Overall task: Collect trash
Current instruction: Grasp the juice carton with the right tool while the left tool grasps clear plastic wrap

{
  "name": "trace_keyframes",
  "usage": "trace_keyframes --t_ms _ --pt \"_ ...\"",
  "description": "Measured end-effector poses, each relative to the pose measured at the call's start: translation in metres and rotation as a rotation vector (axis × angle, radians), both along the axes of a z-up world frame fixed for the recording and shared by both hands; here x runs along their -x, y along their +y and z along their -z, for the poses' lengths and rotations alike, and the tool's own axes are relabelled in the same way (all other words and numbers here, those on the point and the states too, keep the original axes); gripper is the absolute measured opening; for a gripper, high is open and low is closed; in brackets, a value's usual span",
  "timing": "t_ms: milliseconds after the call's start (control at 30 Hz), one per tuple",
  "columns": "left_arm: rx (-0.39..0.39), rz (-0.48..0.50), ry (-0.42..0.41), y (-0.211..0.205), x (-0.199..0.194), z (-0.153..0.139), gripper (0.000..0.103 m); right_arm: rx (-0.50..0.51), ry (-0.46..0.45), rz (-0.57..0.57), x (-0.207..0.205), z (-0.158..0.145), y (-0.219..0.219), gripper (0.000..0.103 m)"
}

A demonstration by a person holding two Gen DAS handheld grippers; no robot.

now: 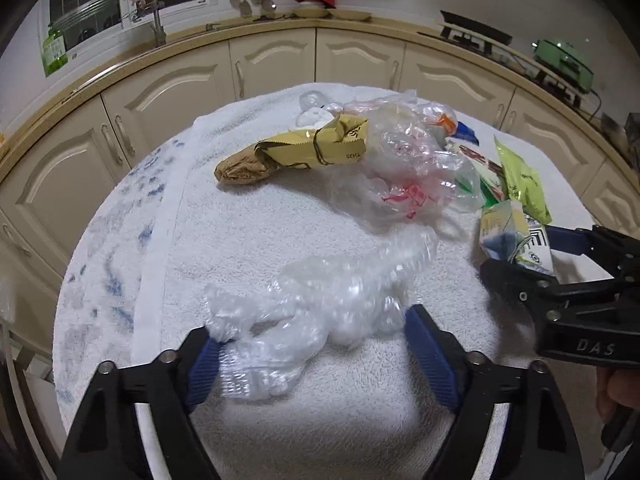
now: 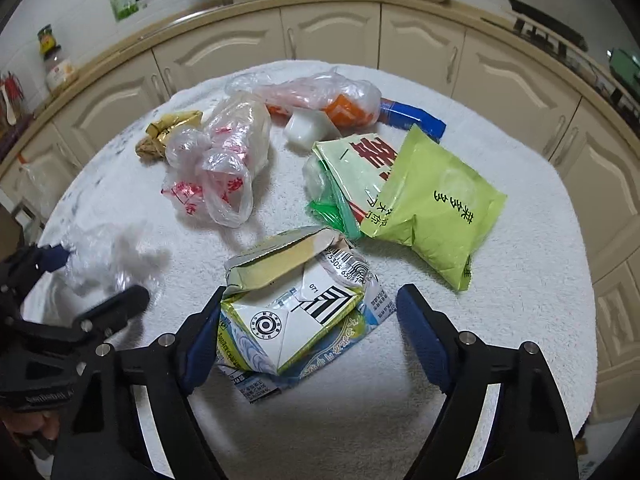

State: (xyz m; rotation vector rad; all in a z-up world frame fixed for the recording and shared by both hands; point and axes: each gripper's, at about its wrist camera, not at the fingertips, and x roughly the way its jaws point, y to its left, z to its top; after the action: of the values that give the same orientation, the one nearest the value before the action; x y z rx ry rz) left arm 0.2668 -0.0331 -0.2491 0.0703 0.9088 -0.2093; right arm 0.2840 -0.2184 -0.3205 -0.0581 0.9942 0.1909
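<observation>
1. A desk [image 2: 500,320] draped in a white towel carries a scatter of trash; kitchen cupboards [image 2: 328,36] curve behind it.
2. The flattened milk carton [image 2: 296,304], the landmark here, lies near the desk's front edge. It looks light and fairly stiff, with creased cardboard sides that should give a firm hold across its folded width.
3. The right tongs [image 2: 308,328] stand wide open around the carton. The left blue finger touches the carton's side, the right finger is clear of it, and nothing is held yet.
4. Left of the carton lies a crumpled clear plastic wrap [image 1: 320,312], very light, soft and slippery; a pinch on a bunched fold looks safest.
5. The left tongs [image 1: 312,352] are spread wide around that wrap. The wrap touches both fingers, but they are not closed on it.
6. Beyond the carton lie a green packet [image 2: 436,212], clear bags with red print [image 2: 224,164] and a gold-brown wrapper [image 1: 296,152].
</observation>
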Motion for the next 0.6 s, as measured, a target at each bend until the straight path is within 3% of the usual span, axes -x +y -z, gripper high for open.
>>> trace_keyframes --t_ms 100,233,267,333,400,433,533,567,600 --pt "0.008 0.007 -0.008 -0.001 -0.009 0.002 0.055 -0.005 -0.006 -0.007 0.001 0.0 -0.002 0.083" --pt "0.003 0.007 -0.009 -0.001 -0.026 0.005 0.05 -0.036 -0.002 -0.006 0.002 -0.001 -0.007 0.083" --pt "-0.002 0.004 -0.01 0.001 -0.029 0.006 0.053 -0.041 0.0 -0.005 0.003 -0.002 -0.008 0.083" --pt "-0.02 -0.021 -0.018 0.002 -0.025 0.008 0.07 -0.044 0.002 -0.006 0.005 -0.003 -0.009 0.082" --pt "-0.029 -0.045 -0.04 0.005 -0.032 0.008 0.1 -0.046 0.001 -0.008 0.006 -0.004 -0.01 0.082" --pt "-0.025 -0.054 -0.053 0.006 -0.039 0.007 0.102 -0.048 0.001 -0.009 0.005 -0.004 -0.01 0.081" --pt "-0.021 -0.048 -0.056 0.01 -0.048 0.015 0.102 -0.049 -0.003 -0.014 0.006 -0.007 -0.009 0.078" --pt "-0.026 -0.044 -0.047 0.009 -0.059 0.02 0.096 -0.051 -0.005 -0.014 0.005 -0.007 -0.008 0.078" --pt "-0.026 -0.035 -0.032 0.008 -0.059 0.026 0.079 -0.052 -0.008 -0.014 0.005 -0.008 -0.008 0.076"
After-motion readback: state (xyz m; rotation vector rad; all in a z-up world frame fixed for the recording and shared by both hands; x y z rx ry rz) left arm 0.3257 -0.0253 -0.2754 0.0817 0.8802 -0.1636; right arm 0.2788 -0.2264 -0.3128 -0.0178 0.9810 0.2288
